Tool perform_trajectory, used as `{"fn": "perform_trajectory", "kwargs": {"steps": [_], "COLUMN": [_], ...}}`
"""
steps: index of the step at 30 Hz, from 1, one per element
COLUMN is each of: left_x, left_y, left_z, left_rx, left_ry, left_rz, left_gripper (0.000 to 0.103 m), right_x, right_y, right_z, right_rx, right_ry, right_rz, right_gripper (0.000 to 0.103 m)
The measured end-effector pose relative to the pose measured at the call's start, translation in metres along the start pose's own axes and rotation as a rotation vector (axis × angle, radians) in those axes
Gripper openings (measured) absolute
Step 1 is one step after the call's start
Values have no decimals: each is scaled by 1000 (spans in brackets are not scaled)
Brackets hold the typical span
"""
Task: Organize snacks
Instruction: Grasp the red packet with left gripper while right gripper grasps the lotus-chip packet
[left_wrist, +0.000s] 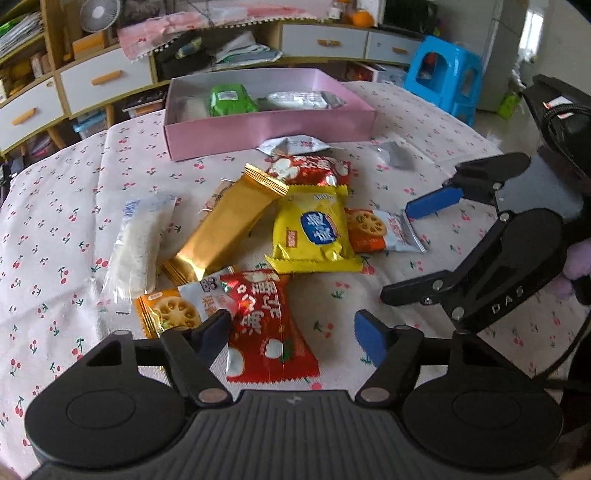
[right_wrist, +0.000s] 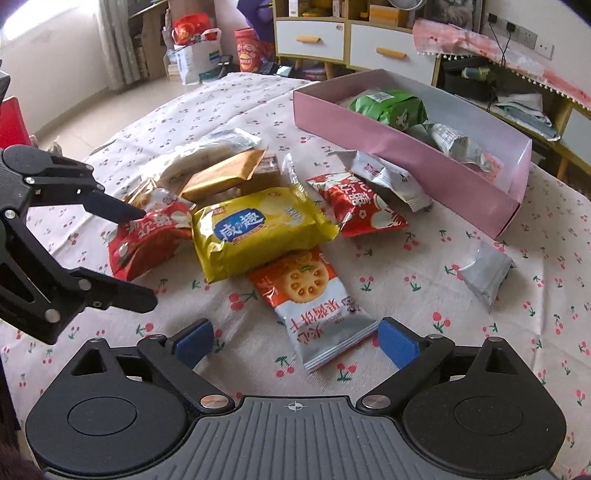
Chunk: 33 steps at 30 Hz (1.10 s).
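Observation:
Snack packets lie in a heap on the cherry-print tablecloth (left_wrist: 55, 221). My left gripper (left_wrist: 291, 332) is open and straddles a red packet (left_wrist: 266, 332); its left finger is at the packet's edge and the right pad stands clear. From the right wrist view that gripper (right_wrist: 136, 254) flanks the same red packet (right_wrist: 147, 236). My right gripper (right_wrist: 295, 343) is open around the near end of an orange-and-white biscuit packet (right_wrist: 310, 306), with the left pad well off it. The pink box (left_wrist: 266, 125) behind the heap holds a green packet (left_wrist: 231, 99) and silver ones.
A yellow packet (right_wrist: 251, 232), a gold bar (left_wrist: 225, 229), a clear white packet (left_wrist: 140, 243), a second red packet (right_wrist: 362, 206) and silver packets (right_wrist: 484, 273) lie around. A blue stool (left_wrist: 443, 74) and drawer cabinets (left_wrist: 103, 79) stand beyond the table.

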<state>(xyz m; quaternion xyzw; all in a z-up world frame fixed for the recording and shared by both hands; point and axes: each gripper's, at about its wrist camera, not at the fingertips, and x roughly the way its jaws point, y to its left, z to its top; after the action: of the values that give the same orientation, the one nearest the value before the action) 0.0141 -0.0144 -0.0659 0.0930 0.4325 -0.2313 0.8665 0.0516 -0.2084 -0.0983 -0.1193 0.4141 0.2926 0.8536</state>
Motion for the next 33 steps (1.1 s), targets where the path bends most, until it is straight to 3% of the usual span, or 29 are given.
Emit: {"fn": "perform_trajectory", "kwargs": {"steps": [4,11,24,33], "left_x": [0,-2,-2,-4], "left_y": [3,13,15,21], "left_z": [4,8,10,10], "left_rx": [-39,-80,-87,-130], "left_ry": [-9,4,38,97], "left_rz": [19,50,55,49], "left_gripper": [58,35,34,35], "right_x": [5,7,13,11], "right_y": [-3,-7,-11,-12], "right_z": [6,13,19,21], "right_rx": [22,7,-51,-41], "right_ry": [8,12,8,21], "right_rz": [-3,-25,-59,8], "right_gripper": [98,98,95,71]}}
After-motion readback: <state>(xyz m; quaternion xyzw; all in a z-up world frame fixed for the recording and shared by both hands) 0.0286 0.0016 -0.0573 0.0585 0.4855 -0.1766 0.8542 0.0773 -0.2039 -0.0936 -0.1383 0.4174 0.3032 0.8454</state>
